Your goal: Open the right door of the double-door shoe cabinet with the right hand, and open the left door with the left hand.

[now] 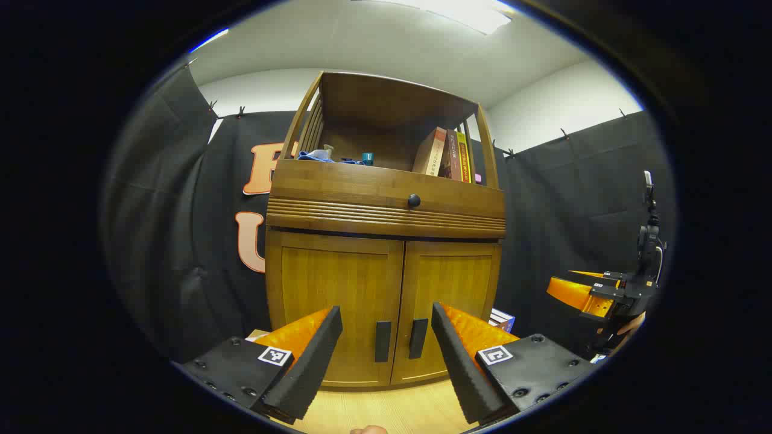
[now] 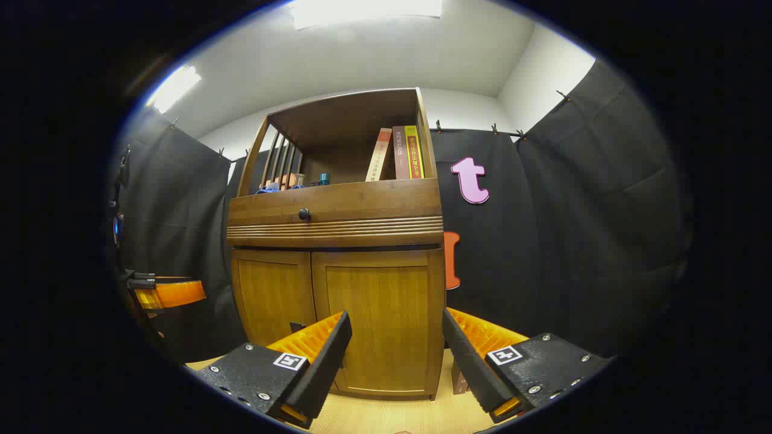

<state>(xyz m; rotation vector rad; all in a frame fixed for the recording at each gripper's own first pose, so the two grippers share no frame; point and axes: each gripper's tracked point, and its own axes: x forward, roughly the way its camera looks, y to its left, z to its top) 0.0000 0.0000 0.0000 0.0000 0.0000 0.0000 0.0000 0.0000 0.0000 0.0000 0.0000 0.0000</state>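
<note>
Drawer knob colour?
Black, round drawer knob on brown wood; clearest in the left gripper view.

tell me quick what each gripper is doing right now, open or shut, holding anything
Left gripper: open, holding nothing, short of the closed cabinet doors.
Right gripper: open, holding nothing, in front of the right door.

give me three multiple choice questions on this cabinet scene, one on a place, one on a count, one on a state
1. Where do the books stand?
A. the open top shelf
B. the floor
C. behind the left door

2. How many round knobs does the drawer carry?
A. one
B. two
C. three

3. How do the two cabinet doors stand?
A. both shut
B. both open
C. right open only

Answers: 1 A, they lean at the shelf's right end. 2 A, a single knob shows. 3 A, left door and right door lie flush, handles untouched.
</note>
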